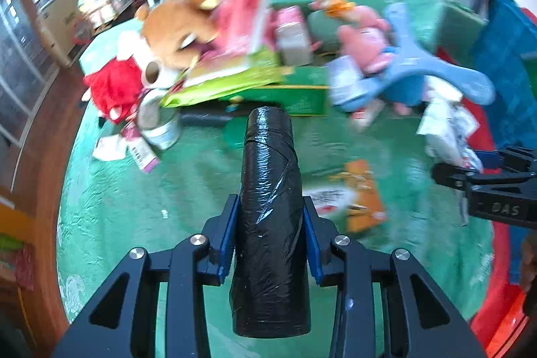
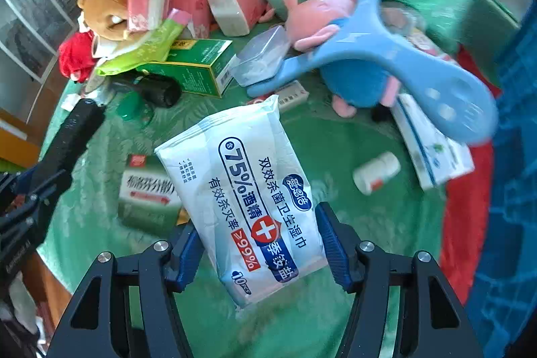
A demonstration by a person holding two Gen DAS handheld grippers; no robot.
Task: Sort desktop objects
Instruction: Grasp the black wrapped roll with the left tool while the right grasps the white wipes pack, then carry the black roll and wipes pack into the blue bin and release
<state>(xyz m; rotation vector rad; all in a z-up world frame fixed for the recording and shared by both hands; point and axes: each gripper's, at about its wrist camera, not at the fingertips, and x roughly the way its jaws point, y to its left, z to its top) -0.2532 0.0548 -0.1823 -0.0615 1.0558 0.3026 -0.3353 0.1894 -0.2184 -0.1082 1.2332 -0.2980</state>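
Early stage: left gripper [image 1: 270, 235] clenched on black bag roll [image 1: 268, 190], right gripper [image 2: 260, 244] grasping wipes pack [image 2: 248, 200], both above green cloth [image 2: 335, 150], toy-and-box pile [image 2: 188, 22] behind unsorted

Motion blur smears the toy pile [image 1: 214, 32], perhaps plush animals.

Two close wrist views, side by side, sharing the green tablecloth [image 1: 201, 183].
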